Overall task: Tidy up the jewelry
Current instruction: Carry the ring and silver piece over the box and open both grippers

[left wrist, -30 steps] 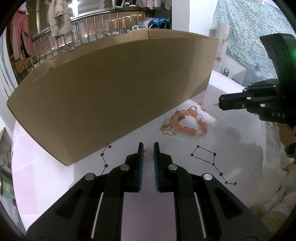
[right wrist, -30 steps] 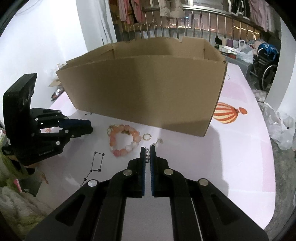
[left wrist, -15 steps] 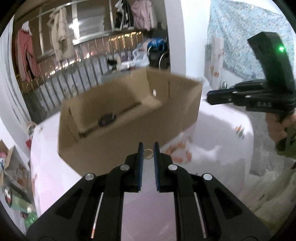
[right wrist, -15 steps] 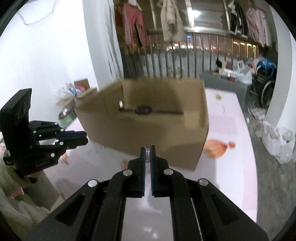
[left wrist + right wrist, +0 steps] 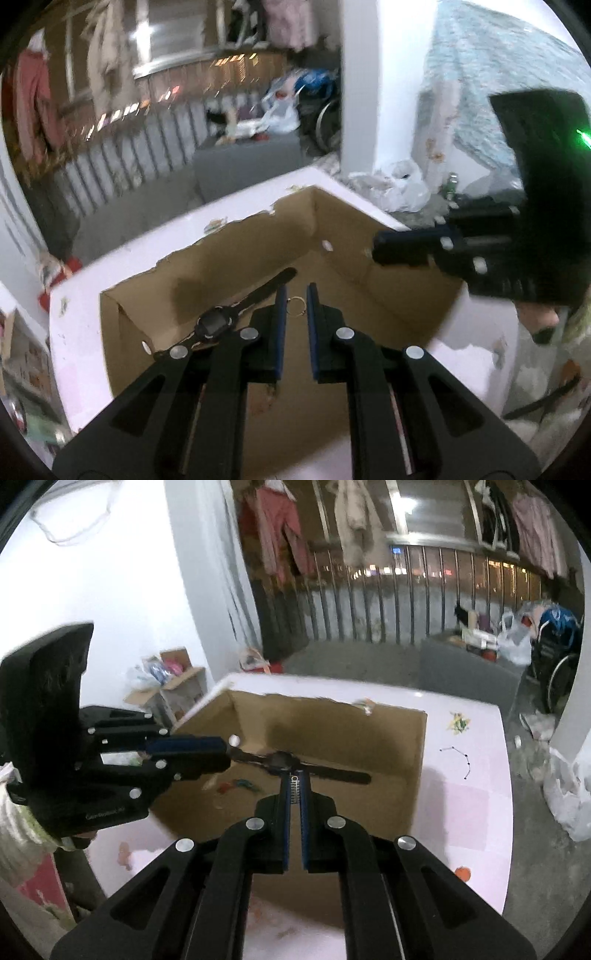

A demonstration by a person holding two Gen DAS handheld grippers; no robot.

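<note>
overhead, left tongs clamped on ring, right tongs on probably a small clasp, above cardboard box

Both wrist views look steeply down, close above one shared cardboard box

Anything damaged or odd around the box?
The box's far top edge is torn and ragged, flaps ripped off. A wristwatch already lies inside. Otherwise normal: left claw holds a ring, right claw a small chain piece.
</note>
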